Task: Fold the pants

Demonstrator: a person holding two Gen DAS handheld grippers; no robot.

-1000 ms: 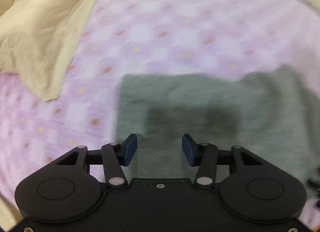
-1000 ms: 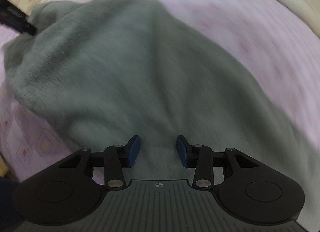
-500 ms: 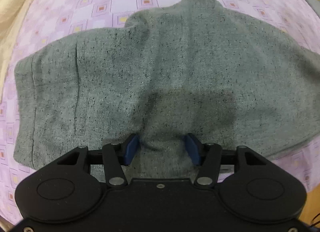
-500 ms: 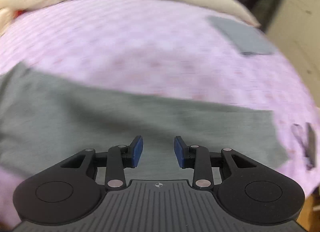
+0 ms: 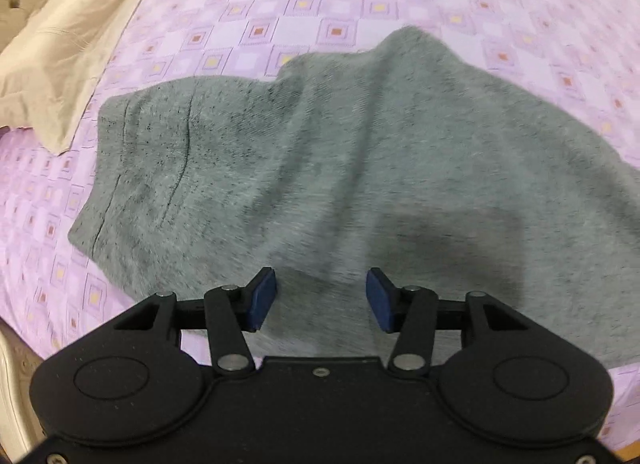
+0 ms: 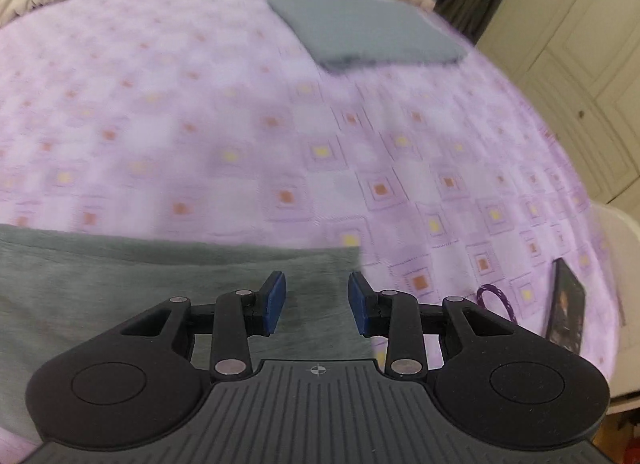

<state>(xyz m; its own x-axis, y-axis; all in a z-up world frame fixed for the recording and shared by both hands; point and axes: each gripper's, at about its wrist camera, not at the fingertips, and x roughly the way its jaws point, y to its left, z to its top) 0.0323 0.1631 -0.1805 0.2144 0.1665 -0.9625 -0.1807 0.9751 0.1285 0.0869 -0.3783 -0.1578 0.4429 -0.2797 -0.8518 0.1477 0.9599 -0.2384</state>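
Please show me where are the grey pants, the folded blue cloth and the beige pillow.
pants point(image 5: 360, 168), left wrist view, middle of the grey fabric
blue cloth point(image 6: 360, 30), right wrist view, top face of the folded pile
pillow point(image 5: 68, 48), left wrist view, middle of its beige cover

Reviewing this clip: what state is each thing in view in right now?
Grey pants: lying partly folded and rumpled on the bedspread.
Left gripper: jaws closing, over the pants, pads not gripping.
Right gripper: open, above the pants' end.
Blue-grey cloth: folded flat.
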